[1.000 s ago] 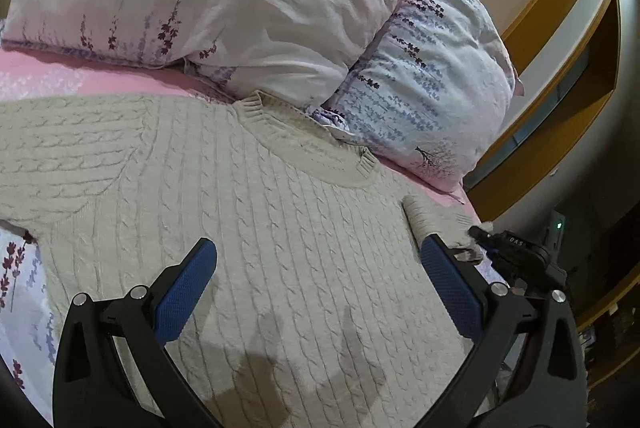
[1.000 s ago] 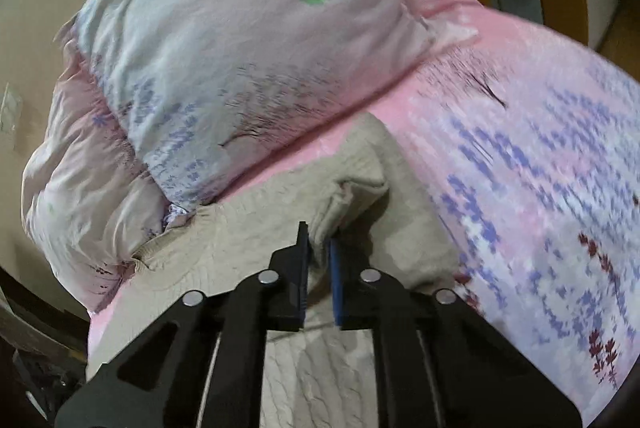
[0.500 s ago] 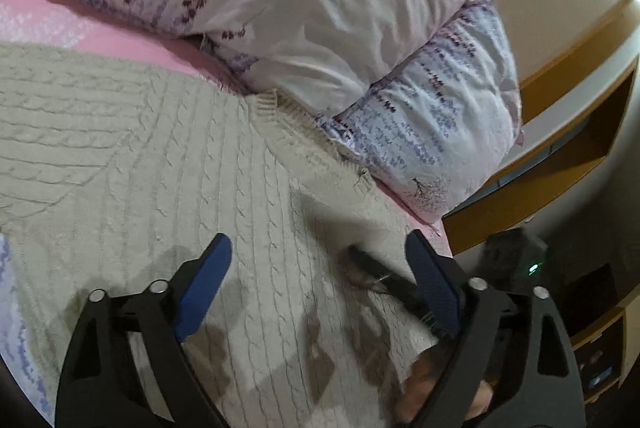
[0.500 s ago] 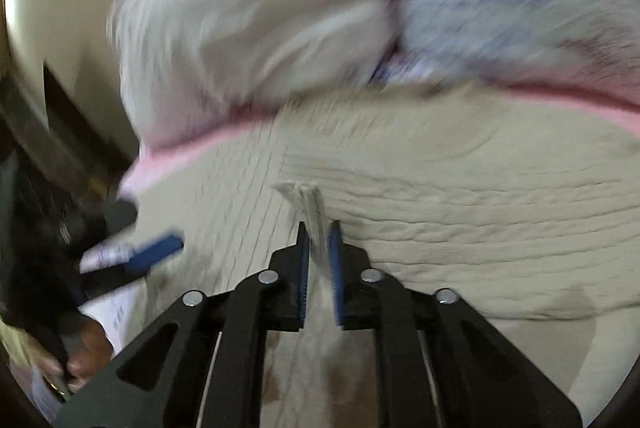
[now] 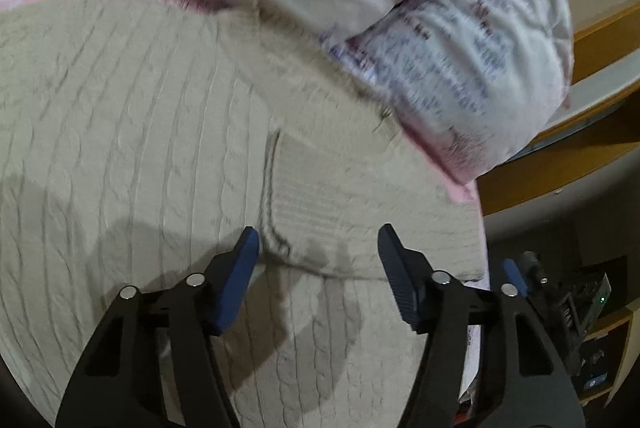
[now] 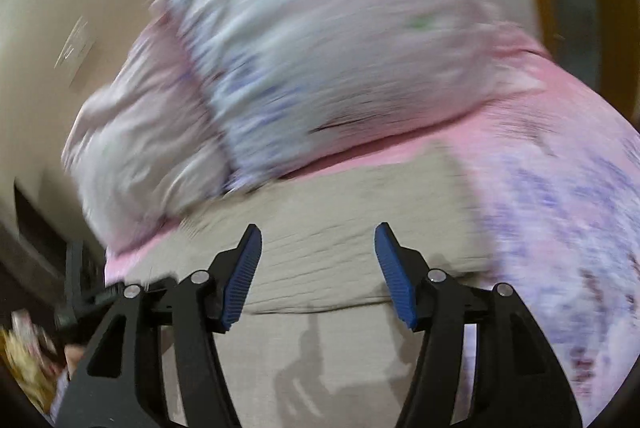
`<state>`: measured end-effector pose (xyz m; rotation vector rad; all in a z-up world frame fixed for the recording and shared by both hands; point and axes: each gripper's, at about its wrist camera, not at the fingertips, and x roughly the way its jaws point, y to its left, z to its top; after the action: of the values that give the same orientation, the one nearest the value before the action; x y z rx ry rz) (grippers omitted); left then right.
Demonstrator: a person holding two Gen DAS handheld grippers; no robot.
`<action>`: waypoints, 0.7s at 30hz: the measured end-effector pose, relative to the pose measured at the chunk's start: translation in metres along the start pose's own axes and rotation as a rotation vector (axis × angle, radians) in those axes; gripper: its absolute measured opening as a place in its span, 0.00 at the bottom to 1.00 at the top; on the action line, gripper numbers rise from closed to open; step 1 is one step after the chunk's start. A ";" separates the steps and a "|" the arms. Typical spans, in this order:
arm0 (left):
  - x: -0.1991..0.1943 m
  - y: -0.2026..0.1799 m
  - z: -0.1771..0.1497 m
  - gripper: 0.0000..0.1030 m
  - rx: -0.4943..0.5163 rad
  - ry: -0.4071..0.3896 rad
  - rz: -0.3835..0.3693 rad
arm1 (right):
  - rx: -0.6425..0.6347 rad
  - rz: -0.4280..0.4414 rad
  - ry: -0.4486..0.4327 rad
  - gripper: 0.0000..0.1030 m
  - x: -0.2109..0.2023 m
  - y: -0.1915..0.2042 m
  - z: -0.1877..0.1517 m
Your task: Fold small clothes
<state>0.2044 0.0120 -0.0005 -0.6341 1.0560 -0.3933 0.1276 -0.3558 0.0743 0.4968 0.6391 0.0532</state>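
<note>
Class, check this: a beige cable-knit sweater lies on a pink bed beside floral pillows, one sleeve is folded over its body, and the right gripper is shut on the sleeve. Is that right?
One detail is wrong. The right wrist view shows the right gripper open, holding nothing. The rest stands: the sweater lies on the pink bed beside the pillows, its sleeve folded over its body.
</note>
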 end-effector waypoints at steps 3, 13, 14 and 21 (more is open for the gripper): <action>0.001 -0.002 0.000 0.52 -0.007 -0.013 0.034 | 0.040 -0.044 -0.029 0.57 -0.009 -0.026 0.005; 0.015 -0.002 0.012 0.07 -0.014 -0.029 0.001 | 0.089 -0.124 -0.028 0.57 0.002 -0.055 0.008; 0.009 -0.002 0.014 0.07 -0.006 -0.046 -0.004 | 0.095 -0.134 -0.021 0.57 0.004 -0.058 0.009; -0.036 0.025 0.040 0.07 -0.035 -0.191 0.070 | 0.081 -0.129 0.070 0.48 0.031 -0.063 0.001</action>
<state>0.2239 0.0634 0.0212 -0.6501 0.9018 -0.2484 0.1463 -0.4059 0.0286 0.5320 0.7433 -0.0779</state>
